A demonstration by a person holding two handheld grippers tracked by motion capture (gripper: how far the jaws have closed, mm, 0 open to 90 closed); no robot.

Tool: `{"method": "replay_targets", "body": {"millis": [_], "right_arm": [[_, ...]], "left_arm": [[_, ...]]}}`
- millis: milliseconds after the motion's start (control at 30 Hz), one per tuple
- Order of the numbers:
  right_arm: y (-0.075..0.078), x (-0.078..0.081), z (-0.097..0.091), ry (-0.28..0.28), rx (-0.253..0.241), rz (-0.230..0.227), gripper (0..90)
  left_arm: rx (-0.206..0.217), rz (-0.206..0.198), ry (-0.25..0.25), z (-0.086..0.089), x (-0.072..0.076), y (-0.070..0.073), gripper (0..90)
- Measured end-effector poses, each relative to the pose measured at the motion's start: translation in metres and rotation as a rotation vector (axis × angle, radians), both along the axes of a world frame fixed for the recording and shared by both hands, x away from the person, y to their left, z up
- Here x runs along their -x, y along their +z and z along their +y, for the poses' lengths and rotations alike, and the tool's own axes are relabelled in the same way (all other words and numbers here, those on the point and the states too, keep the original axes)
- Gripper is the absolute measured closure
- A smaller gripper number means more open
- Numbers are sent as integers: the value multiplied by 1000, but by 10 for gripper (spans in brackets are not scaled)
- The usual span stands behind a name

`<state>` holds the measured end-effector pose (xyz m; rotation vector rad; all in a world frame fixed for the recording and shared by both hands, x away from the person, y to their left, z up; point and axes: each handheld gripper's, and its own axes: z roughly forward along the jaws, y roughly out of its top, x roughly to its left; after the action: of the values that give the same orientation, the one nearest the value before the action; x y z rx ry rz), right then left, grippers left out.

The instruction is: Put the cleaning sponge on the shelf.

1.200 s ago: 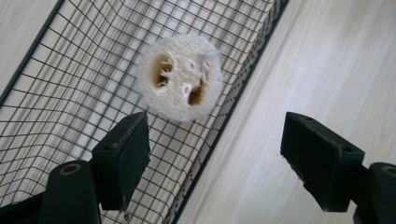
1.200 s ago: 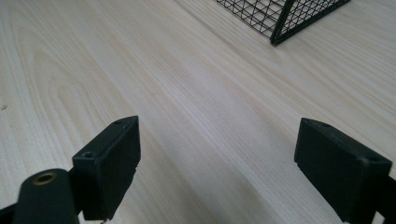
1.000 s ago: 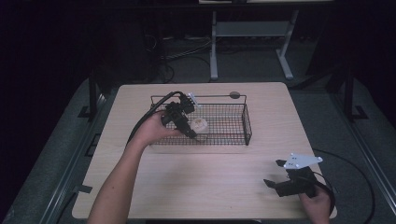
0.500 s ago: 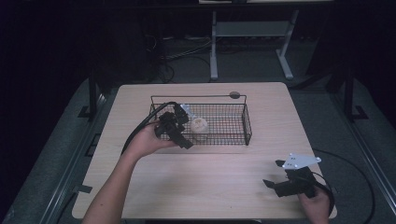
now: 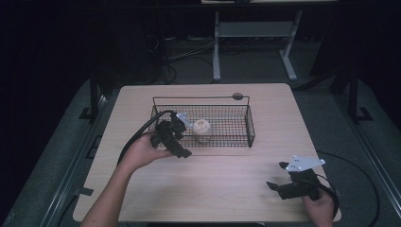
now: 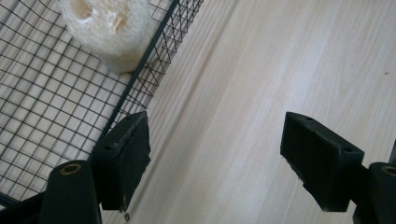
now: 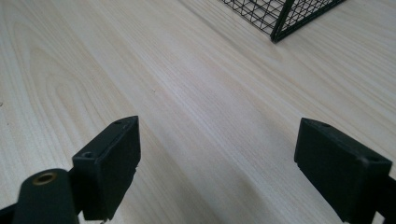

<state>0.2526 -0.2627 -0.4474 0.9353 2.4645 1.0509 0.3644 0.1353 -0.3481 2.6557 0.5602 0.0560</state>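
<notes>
A pale, cream-coloured loofah piece (image 5: 202, 130), short and cylindrical with a porous, fibrous surface and holes in its top face, stands upright inside the black wire basket (image 5: 236, 142), close to the basket's near wall, left of its middle.

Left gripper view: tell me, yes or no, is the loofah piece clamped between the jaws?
No: the loofah piece sits inside the wire basket, while the left gripper has open jaws over bare table.

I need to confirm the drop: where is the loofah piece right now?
In the high view the loofah piece stands inside the wire basket, left of its middle near the front wall, just right of the left hand-held gripper.
</notes>
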Motion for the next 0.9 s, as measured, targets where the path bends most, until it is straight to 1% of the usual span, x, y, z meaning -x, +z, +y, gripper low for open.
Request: {"method": "replay_targets", "body": {"millis": [167, 267, 333, 400, 500, 567, 667, 767, 900], "right_arm": [[0, 0, 1, 2, 4, 1, 141], [-1, 1, 1, -2, 6, 2, 141], [-1, 1, 2, -4, 3, 8, 141], [-1, 2, 2, -6, 5, 13, 141], [-2, 1, 2, -6, 5, 12, 141], [-2, 1, 2, -4, 7, 9, 141], [-2, 1, 2, -6, 9, 12, 141], [-2, 2, 2, -9, 12, 12, 141], [-3, 2, 2, -14, 10, 18, 141]], "left_arm": [[6, -8, -3, 5, 6, -3, 230], [8, -11, 4, 10, 9, -3, 230], [12, -6, 7, 11, 11, -3, 230], [11, -14, 2, 13, 15, -3, 230], [15, -8, -3, 16, 21, -4, 230], [11, -18, -1, 18, 25, -6, 230], [15, -19, 3, 21, 31, -9, 230], [29, -16, 5, 26, 36, -12, 230], [25, -6, 10, 30, 42, -18, 230]]}}
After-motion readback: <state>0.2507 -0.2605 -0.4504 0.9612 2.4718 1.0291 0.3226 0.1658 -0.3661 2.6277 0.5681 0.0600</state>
